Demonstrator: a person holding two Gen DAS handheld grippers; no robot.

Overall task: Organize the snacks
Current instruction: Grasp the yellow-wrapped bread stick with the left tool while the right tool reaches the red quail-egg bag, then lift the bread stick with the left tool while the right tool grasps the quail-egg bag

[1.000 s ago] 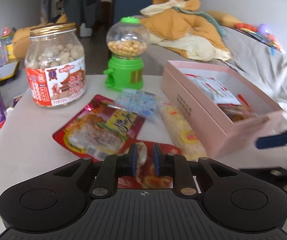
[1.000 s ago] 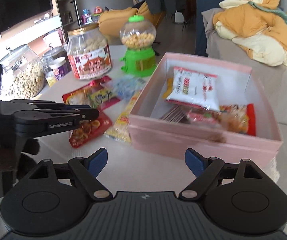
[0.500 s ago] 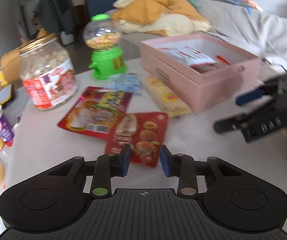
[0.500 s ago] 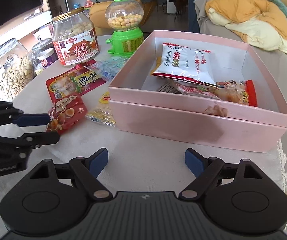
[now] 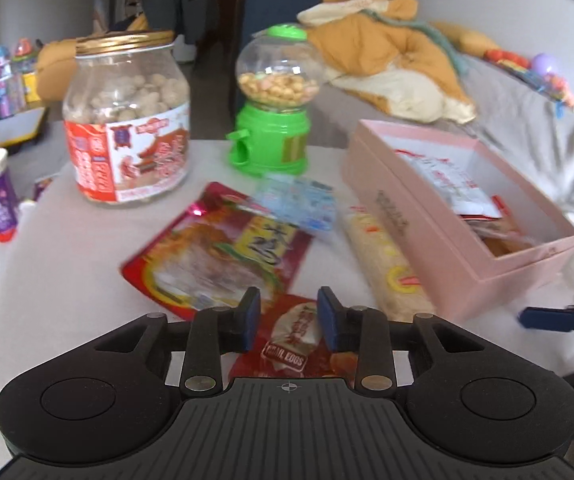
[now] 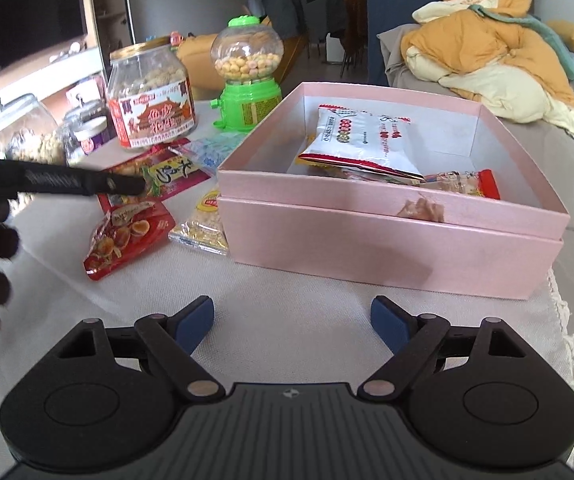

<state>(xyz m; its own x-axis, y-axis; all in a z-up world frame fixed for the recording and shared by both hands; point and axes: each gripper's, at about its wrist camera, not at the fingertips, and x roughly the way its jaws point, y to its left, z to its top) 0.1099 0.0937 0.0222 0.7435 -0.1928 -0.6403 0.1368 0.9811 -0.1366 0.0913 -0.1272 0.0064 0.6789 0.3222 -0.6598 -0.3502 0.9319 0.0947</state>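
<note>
While the left gripper tilts down over the red quail-egg snack packet, its fingers stand apart, clasping nothing. Near the table's front edge, the right gripper is spread wide and empty before the pink cardboard box.

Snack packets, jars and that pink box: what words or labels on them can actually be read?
"QUAIL EGGS": small red packet, between the left claw's fingers.
Large Chinese characters: yellow panel of the big red packet; legible, not transcribed here.
Large red Chinese characters: peanut jar label.
White packet in the pink box: print too small.
Pink box side lettering, yellow packet logo: blurred.
</note>
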